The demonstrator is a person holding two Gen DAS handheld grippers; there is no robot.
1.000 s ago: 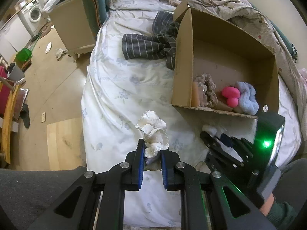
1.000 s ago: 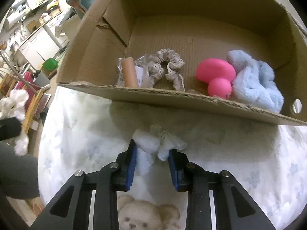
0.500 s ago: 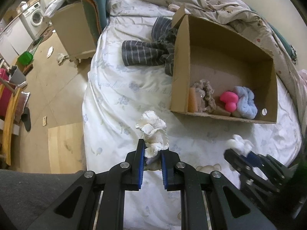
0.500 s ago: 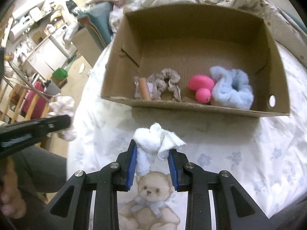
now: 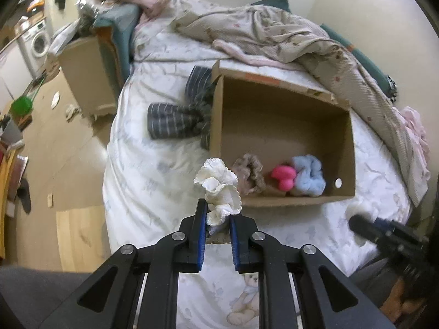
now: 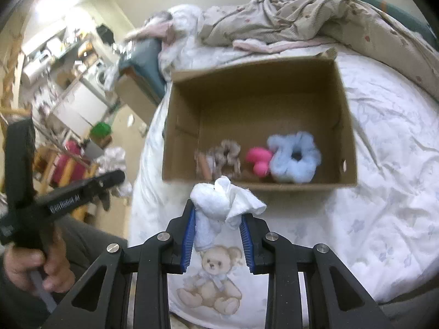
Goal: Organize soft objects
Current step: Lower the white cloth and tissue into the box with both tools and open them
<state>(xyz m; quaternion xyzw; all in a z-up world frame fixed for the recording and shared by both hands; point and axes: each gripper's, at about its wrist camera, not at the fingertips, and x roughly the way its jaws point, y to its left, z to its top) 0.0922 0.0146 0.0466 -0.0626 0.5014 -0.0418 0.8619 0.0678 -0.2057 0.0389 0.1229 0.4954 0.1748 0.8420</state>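
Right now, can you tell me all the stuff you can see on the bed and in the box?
Box: one, brown cardboard, open, on the bed.
Scrunchies in the box: two, beige and fluffy light blue.
Pink toy: one, between those scrunchies.
Striped cloth: one, dark grey, left of the box.
Blanket: one, beige, crumpled behind the box.
Bed sheet: white, with a teddy bear print.
Left tongs: shut on a cream scrunchie.
Right tongs: shut on a white cloth.

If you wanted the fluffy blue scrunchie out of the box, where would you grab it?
Come straight down from above: the cardboard box walls block the sides. Pinch the blue scrunchie on its right loop, one finger in its open hole, away from the pink toy touching its left.
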